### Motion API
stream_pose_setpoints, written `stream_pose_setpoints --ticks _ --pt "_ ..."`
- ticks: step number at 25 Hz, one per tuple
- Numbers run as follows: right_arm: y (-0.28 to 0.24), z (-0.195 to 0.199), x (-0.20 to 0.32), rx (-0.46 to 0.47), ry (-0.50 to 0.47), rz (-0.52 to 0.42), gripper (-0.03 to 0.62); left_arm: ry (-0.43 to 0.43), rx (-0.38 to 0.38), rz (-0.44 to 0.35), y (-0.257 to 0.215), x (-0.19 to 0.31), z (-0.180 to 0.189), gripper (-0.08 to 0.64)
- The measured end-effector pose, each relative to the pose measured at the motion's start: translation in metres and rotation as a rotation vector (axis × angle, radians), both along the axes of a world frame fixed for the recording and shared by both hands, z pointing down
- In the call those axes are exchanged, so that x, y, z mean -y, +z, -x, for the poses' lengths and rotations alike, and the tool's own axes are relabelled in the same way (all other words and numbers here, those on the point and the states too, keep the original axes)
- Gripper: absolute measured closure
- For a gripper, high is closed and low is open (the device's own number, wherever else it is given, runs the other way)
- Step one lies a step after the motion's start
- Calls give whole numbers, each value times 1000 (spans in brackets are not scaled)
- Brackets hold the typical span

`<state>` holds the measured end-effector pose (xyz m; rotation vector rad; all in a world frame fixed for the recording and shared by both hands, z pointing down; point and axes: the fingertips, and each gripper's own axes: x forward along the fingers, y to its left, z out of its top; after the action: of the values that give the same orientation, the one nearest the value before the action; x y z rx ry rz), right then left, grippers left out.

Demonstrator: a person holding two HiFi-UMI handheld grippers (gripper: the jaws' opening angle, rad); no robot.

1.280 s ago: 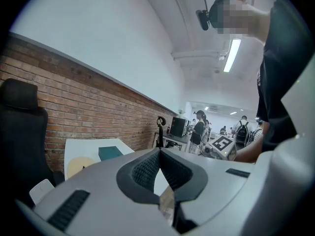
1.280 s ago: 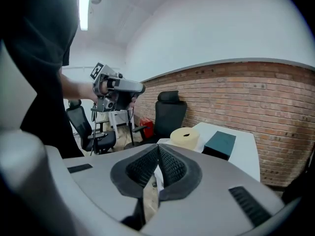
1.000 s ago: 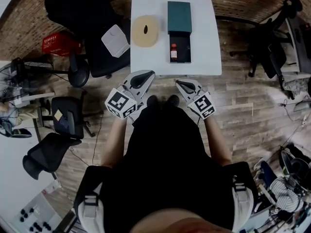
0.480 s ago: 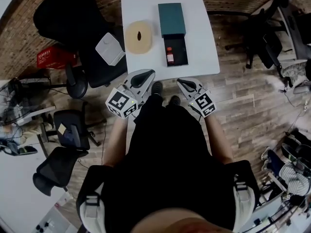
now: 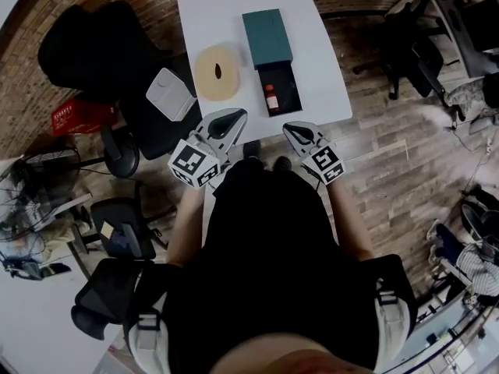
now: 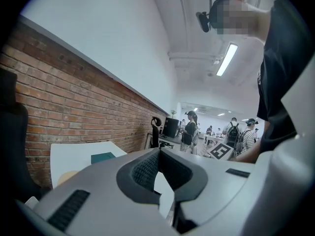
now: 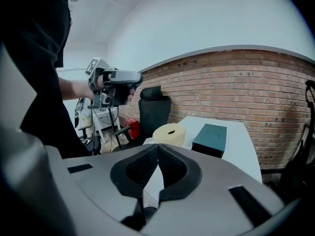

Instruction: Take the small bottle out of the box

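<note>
Small bottle inside open dark box on white table, teal lid just behind it, cream roll to the left, L gripper & R gripper near table's front edge, both w/ jaws pressed together, nothing btwn them, apart from box

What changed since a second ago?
The person has walked up to the table, so its near edge now sits ahead of the left gripper and right gripper. Nothing was grabbed or let go. Both grippers stay shut and empty; the small bottle still sits in the box.
</note>
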<state>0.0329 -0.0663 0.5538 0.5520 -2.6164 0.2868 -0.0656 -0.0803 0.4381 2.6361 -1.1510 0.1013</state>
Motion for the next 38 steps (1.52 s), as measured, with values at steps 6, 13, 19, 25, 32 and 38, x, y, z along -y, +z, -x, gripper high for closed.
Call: stream_pose_setpoints --ticks 6,13,19,25,32,38 --pt "16 13 18 -17 54 19 595 39 -2 2 3 21 17 538" --pt "36 23 40 -50 125 18 595 88 -1 16 13 40 33 538" --pt "57 30 52 -73 159 41 595 123 -1 26 20 53 39 538" --pt "81 34 61 -92 198 83 594 159 -1 34 24 65 44 538" --pt "99 36 72 -125 244 105 594 208 -19 47 31 73 49 538" --pt "103 38 77 -111 293 121 594 256 -6 81 43 84 45 538"
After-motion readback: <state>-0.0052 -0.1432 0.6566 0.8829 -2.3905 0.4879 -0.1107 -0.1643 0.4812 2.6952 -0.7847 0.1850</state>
